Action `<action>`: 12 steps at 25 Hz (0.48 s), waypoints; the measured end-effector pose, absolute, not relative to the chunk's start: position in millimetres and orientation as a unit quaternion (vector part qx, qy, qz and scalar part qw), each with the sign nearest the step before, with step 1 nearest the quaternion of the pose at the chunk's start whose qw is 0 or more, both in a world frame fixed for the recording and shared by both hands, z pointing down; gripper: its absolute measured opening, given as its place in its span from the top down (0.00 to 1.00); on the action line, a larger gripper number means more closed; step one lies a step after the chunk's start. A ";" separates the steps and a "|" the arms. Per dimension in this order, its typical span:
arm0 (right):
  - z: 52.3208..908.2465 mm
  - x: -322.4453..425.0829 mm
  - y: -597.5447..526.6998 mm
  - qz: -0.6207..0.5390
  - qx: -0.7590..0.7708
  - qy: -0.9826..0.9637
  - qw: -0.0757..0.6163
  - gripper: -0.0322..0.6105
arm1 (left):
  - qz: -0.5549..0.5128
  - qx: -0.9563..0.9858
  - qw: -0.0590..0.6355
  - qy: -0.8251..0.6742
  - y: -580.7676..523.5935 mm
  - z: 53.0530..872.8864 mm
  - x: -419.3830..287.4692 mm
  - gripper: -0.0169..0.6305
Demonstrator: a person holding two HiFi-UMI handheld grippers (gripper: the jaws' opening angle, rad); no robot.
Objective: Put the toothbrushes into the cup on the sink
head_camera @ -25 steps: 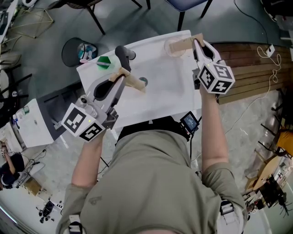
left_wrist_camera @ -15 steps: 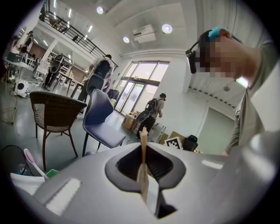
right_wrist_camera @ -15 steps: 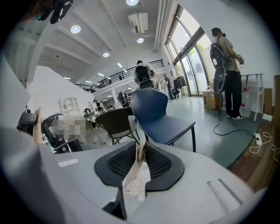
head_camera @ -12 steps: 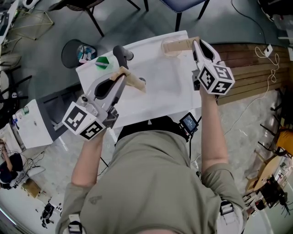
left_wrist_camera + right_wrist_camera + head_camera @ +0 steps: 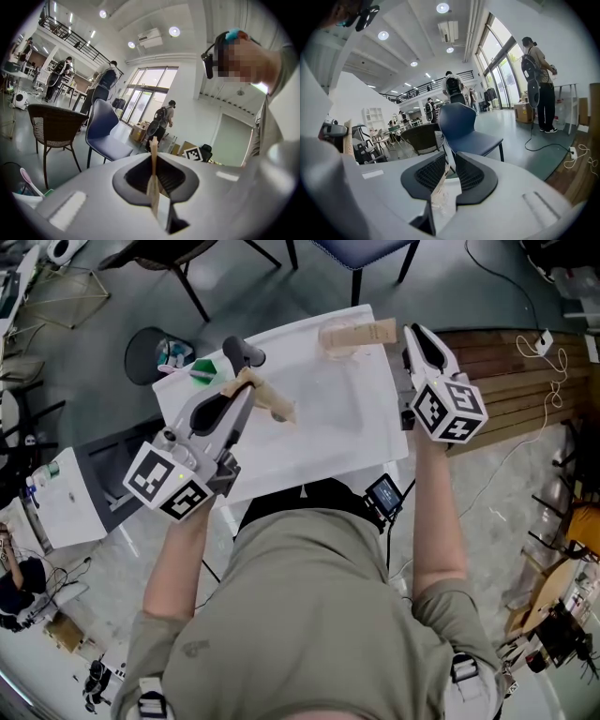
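Observation:
A white sink (image 5: 323, 432) lies in front of me. At its far edge a tan toothbrush box (image 5: 364, 332) rests across a clear cup (image 5: 334, 341). My right gripper (image 5: 411, 332) sits just right of the box's end and apart from it. In the right gripper view it (image 5: 449, 157) is shut on a crinkled clear wrapper scrap (image 5: 439, 192). My left gripper (image 5: 247, 390) hovers over the sink's left part, shut on a thin tan toothbrush package (image 5: 274, 407). The left gripper view shows that package (image 5: 153, 183) edge-on between the pads.
A dark grey faucet (image 5: 239, 354) and a green object (image 5: 202, 367) stand at the sink's left rear. A black bin (image 5: 155, 351) is on the floor to the left. A blue chair (image 5: 461, 129) stands behind the sink and wooden decking (image 5: 525, 381) lies to the right.
My right gripper has come off the tan box and shifted a little to the right, while the box stays across the cup. The left gripper has edged toward the far left with its package.

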State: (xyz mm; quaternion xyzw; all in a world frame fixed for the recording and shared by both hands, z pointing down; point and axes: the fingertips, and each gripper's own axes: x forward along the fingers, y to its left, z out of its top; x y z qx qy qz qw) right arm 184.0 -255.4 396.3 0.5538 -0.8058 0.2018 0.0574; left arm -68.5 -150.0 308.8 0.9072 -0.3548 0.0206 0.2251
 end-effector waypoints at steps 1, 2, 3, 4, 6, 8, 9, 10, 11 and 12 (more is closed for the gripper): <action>394.1 189.5 -254.8 0.201 0.555 -0.806 0.056 0.86 | 0.022 0.907 0.224 -0.355 -153.5 308.8 -64.5 0.94; 392.3 196.0 -254.5 0.200 0.555 -0.805 0.055 0.86 | 0.022 0.908 0.223 -0.355 -157.8 308.7 -59.4 0.94; 390.7 203.2 -254.0 0.200 0.556 -0.805 0.053 0.86 | 0.023 0.908 0.222 -0.355 -162.4 308.1 -53.7 0.94; 389.1 210.1 -253.1 0.201 0.558 -0.804 0.052 0.86 | 0.023 0.908 0.220 -0.355 -166.9 307.2 -48.3 0.94; 386.3 221.3 -249.4 0.201 0.561 -0.802 0.049 0.86 | 0.022 0.909 0.217 -0.356 -174.4 304.8 -40.0 0.95; 384.6 226.6 -241.7 0.202 0.562 -0.801 0.046 0.86 | 0.022 0.909 0.214 -0.356 -177.5 302.8 -36.7 0.94; 383.9 227.4 -236.9 0.204 0.562 -0.800 0.044 0.86 | 0.021 0.910 0.212 -0.356 -177.8 301.9 -36.6 0.95; 383.3 228.0 -232.2 0.206 0.562 -0.800 0.043 0.86 | 0.021 0.910 0.211 -0.357 -178.2 301.2 -36.6 0.95; 382.8 228.9 -227.9 0.208 0.562 -0.800 0.041 0.86 | 0.021 0.910 0.210 -0.357 -178.9 300.5 -36.0 0.95; 382.5 230.2 -223.9 0.210 0.561 -0.800 0.040 0.86 | 0.020 0.910 0.209 -0.358 -180.1 299.8 -34.9 0.95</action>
